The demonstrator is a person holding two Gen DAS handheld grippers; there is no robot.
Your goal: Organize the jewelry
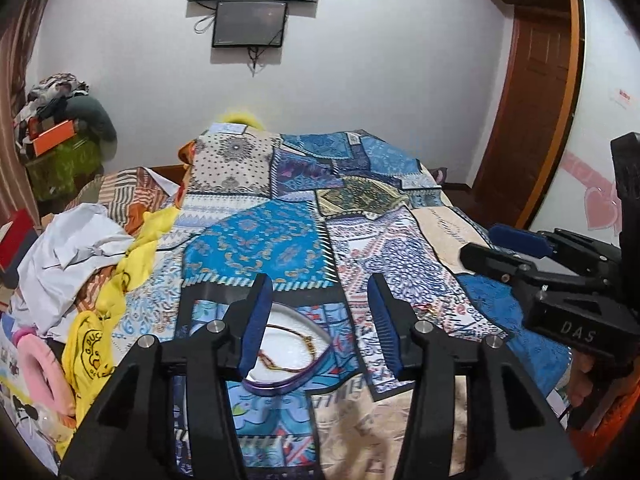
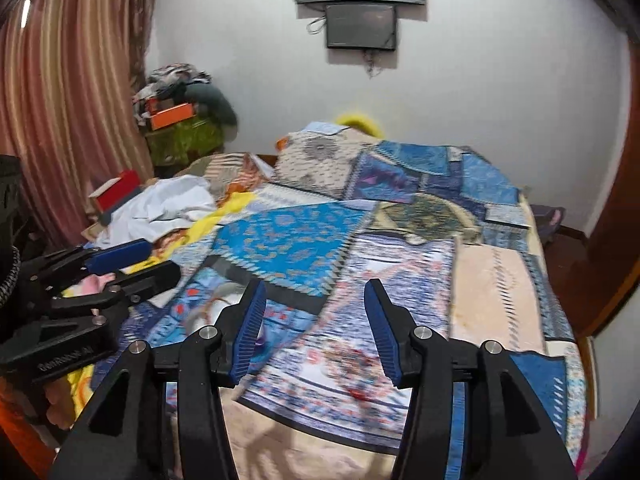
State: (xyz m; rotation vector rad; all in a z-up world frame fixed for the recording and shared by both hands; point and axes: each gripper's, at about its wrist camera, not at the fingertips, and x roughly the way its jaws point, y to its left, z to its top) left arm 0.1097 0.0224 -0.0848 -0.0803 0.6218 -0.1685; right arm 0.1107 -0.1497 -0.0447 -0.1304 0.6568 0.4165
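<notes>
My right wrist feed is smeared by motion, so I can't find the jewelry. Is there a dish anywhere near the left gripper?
Observer: Yes, a white dish with a purple rim lies on the patchwork bedspread, just beyond the left gripper.
Operator: Anything in it?
Observer: A gold chain lies looped inside it.
Operator: Is the left gripper holding anything?
Observer: No, its jaws stand open and empty, and the dish shows between them.
</notes>
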